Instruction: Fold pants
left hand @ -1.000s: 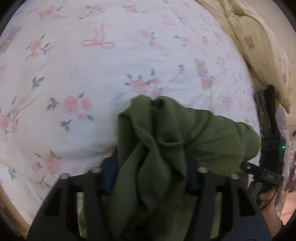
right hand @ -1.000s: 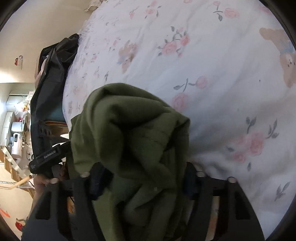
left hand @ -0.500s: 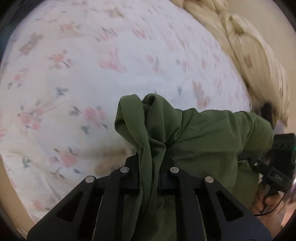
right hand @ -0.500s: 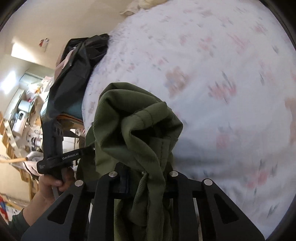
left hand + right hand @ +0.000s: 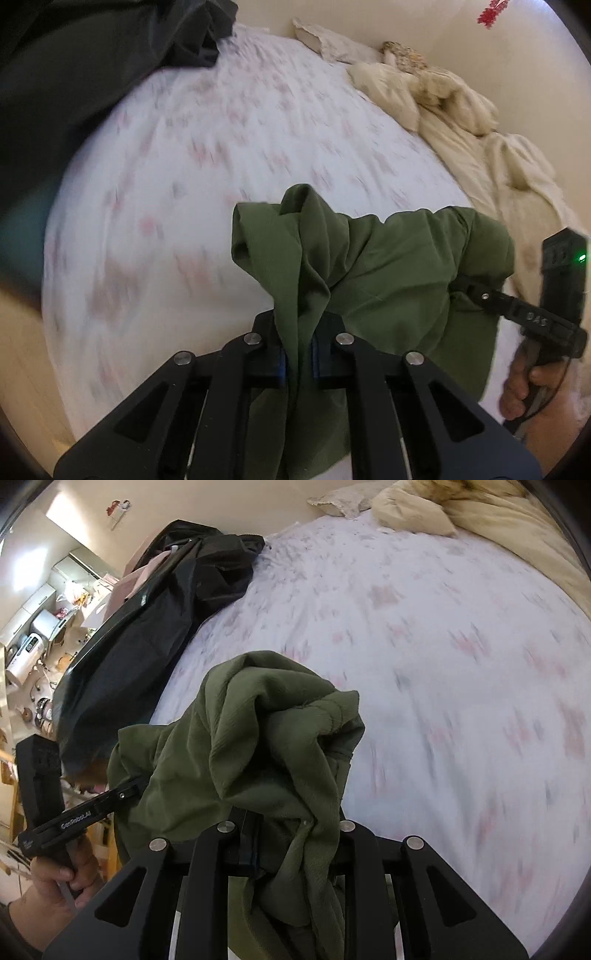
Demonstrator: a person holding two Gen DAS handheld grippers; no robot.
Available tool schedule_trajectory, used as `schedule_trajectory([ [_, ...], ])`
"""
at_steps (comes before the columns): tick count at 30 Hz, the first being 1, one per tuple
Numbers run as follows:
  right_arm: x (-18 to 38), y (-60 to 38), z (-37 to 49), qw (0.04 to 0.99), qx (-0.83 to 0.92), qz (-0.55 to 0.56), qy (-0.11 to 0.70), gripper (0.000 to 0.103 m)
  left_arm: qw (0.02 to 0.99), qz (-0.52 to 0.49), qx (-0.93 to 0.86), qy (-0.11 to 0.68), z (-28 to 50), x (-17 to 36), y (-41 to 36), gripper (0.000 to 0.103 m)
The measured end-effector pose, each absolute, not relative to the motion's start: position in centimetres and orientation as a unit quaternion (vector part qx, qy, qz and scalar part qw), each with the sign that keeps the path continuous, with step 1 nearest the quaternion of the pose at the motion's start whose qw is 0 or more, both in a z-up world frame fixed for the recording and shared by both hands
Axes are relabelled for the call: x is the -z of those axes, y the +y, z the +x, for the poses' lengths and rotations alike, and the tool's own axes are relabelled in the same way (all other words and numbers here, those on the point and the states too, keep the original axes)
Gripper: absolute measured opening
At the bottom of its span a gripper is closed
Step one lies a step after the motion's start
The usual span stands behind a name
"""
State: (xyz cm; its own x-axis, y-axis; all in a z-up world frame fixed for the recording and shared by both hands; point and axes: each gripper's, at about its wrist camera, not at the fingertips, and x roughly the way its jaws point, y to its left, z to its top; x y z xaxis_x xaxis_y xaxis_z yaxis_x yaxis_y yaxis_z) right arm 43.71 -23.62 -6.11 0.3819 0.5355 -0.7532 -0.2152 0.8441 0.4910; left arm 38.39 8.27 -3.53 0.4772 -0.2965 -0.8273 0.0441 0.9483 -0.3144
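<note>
The olive green pants (image 5: 373, 273) hang bunched between both grippers, lifted above the bed. My left gripper (image 5: 298, 350) is shut on a fold of the green cloth, which drapes down over its fingers. My right gripper (image 5: 295, 842) is shut on another bunch of the pants (image 5: 266, 738). The right gripper (image 5: 517, 314) also shows in the left wrist view at the far right, biting the cloth's far edge. The left gripper (image 5: 107, 801) shows at the left in the right wrist view.
The bed has a white floral sheet (image 5: 221, 147). A cream duvet (image 5: 480, 122) and pillows lie along the far right side. A black garment (image 5: 166, 609) lies over the bed's left edge. Cluttered shelves (image 5: 33, 635) stand beyond it.
Both grippers closed on the pants and lifted them up from the sheet. Both views have tilted upward, so the far end of the bed and the wall now show.
</note>
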Motion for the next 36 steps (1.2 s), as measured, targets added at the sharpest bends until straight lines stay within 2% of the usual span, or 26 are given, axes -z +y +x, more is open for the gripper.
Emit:
schedule_trajectory([
  [5, 7.6, -23.2, 51.1, 0.816, -0.218, 0.168, 0.508, 0.021, 0.871, -0.125, 0.104, 0.464, 45.4, 3.1, 9.9, 0.005],
  [7, 9.2, -23.8, 53.4, 0.803, -0.207, 0.206, 0.519, 0.025, 0.878, -0.115, 0.085, 0.458, 47.3, 3.8, 10.5, 0.006],
  [9, 11.3, -24.1, 54.7, 0.802, -0.175, 0.183, 0.540, 0.045, 0.865, -0.120, 0.072, 0.481, 49.4, 6.1, 11.3, 0.009],
  [10, 11.8, -24.4, 54.9, 0.811, -0.157, 0.164, 0.539, 0.051, 0.863, -0.120, 0.063, 0.486, 49.7, 6.9, 11.7, 0.009],
  [11, 12.2, -24.7, 54.9, 0.815, -0.145, 0.152, 0.540, 0.063, 0.857, -0.114, 0.042, 0.500, 50.1, 7.9, 12.1, 0.009],
  [12, 12.3, -25.3, 54.8, 0.817, -0.140, 0.146, 0.540, 0.071, 0.850, -0.119, 0.030, 0.513, 50.0, 8.6, 12.7, 0.009],
  [14, 11.3, -27.0, 53.9, 0.837, -0.133, 0.132, 0.514, 0.071, 0.864, -0.127, 0.021, 0.487, 48.9, 7.8, 13.5, 0.009],
  [17, 7.9, -28.7, 51.3, 0.872, -0.124, 0.131, 0.456, 0.071, 0.915, -0.111, 0.015, 0.388, 45.4, 3.7, 13.5, 0.009],
  [19, 6.8, -27.9, 49.8, 0.866, -0.158, 0.135, 0.455, 0.069, 0.925, -0.097, 0.061, 0.363, 44.0, 2.0, 11.6, 0.010],
  [20, 6.5, -27.1, 49.0, 0.865, -0.168, 0.122, 0.457, 0.061, 0.919, -0.081, 0.078, 0.378, 44.1, 2.2, 10.3, 0.011],
  [21, 6.1, -25.6, 47.4, 0.870, -0.177, 0.096, 0.450, 0.047, 0.908, -0.063, 0.091, 0.405, 44.0, 2.8, 8.8, 0.011],
  [23, 6.3, -23.7, 45.5, 0.874, -0.188, 0.066, 0.444, 0.044, 0.894, -0.055, 0.103, 0.432, 42.8, 4.4, 6.7, 0.011],
  [24, 6.8, -22.7, 44.4, 0.873, -0.191, 0.050, 0.446, 0.038, 0.888, -0.047, 0.106, 0.445, 42.5, 5.2, 5.9, 0.011],
  [30, 11.5, -21.6, 43.4, 0.853, -0.159, 0.037, 0.495, 0.032, 0.861, -0.003, 0.054, 0.507, 40.9, 11.3, 5.2, 0.011],
  [31, 12.0, -22.1, 43.5, 0.851, -0.147, 0.040, 0.502, 0.029, 0.854, 0.012, 0.030, 0.519, 40.9, 12.3, 5.7, 0.011],
  [32, 12.4, -23.2, 43.5, 0.849, -0.126, 0.050, 0.510, 0.021, 0.850, 0.020, 0.006, 0.526, 40.8, 13.0, 6.5, 0.011],
  [34, 11.6, -25.2, 42.6, 0.850, -0.104, 0.082, 0.510, 0.021, 0.848, 0.014, -0.005, 0.530, 40.0, 12.9, 8.1, 0.011],
  [36, 10.0, -26.8, 41.1, 0.852, -0.086, 0.095, 0.507, 0.028, 0.845, 0.008, 0.002, 0.534, 38.7, 11.6, 8.5, 0.011],
])
